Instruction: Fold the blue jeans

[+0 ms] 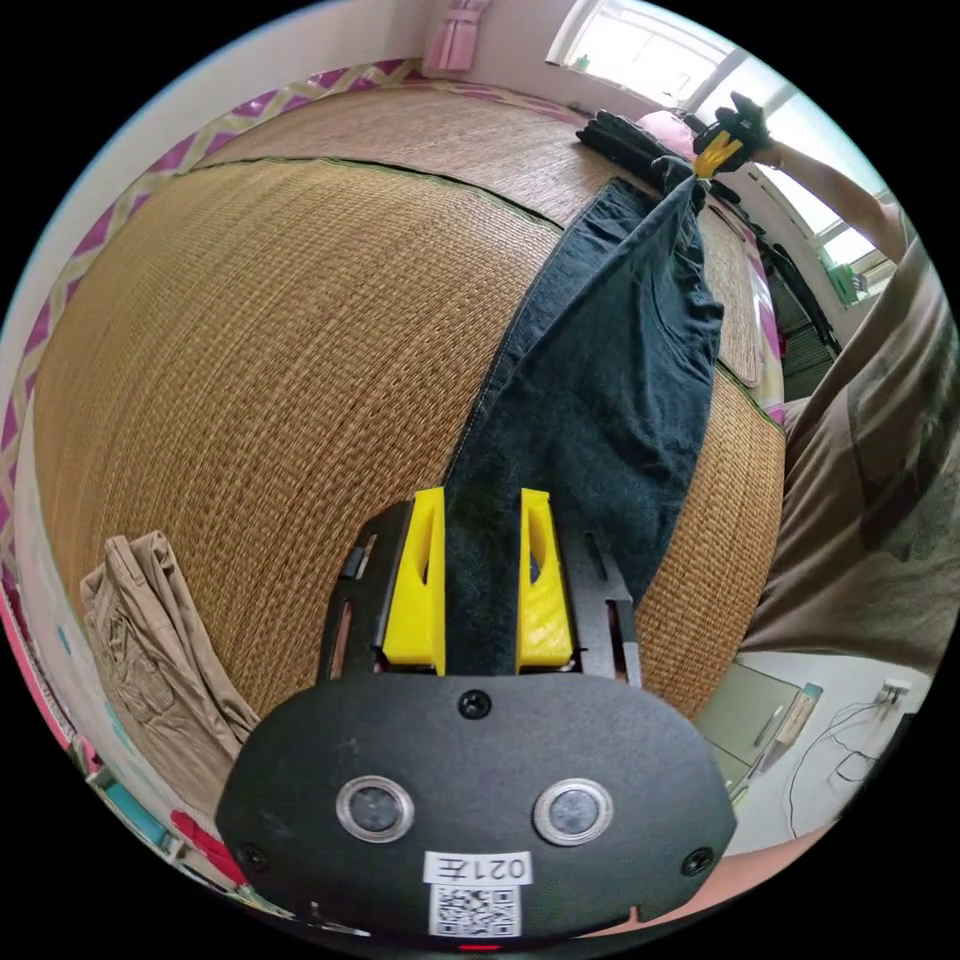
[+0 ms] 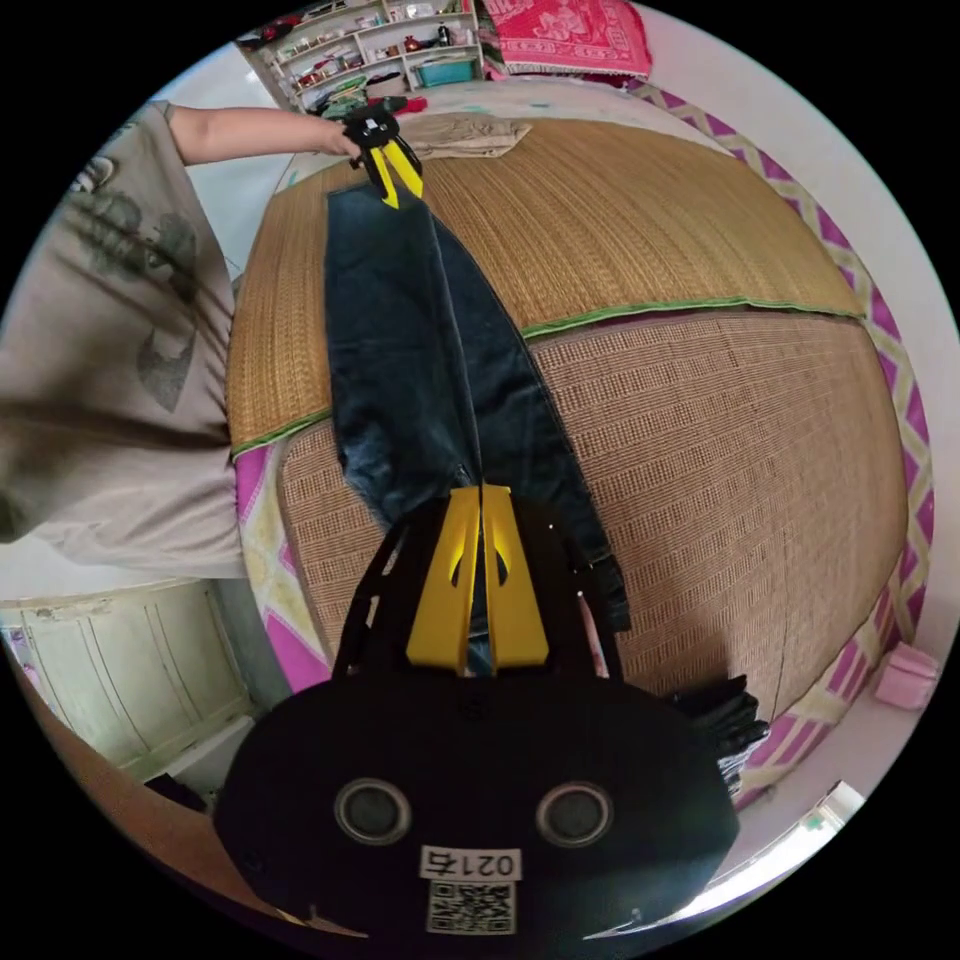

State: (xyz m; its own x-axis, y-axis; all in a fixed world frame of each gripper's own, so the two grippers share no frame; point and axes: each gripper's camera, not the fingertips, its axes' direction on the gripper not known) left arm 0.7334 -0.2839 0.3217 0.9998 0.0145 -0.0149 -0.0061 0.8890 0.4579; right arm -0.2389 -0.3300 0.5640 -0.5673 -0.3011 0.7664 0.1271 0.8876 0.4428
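The dark blue jeans point(image 1: 600, 380) are stretched lengthwise between both grippers, above a woven straw mat point(image 1: 260, 350). My left gripper point(image 1: 483, 495) is shut on one end, with a thick band of denim filling the gap between its yellow jaws. At the far end, my right gripper point(image 1: 722, 150) pinches the other end. In the right gripper view, the right gripper point(image 2: 482, 490) has its jaws pressed nearly together on the jeans point(image 2: 410, 350). The left gripper point(image 2: 395, 185) holds the far end there, with a hand behind it.
Folded khaki trousers point(image 1: 150, 640) lie at the mat's edge, also seen as khaki trousers point(image 2: 465, 135). A pile of dark clothes point(image 1: 625, 135) sits near the opposite edge. The person's beige T-shirt point(image 2: 110, 350) is close beside the mat point(image 2: 720, 450). Shelves point(image 2: 370, 45) stand beyond.
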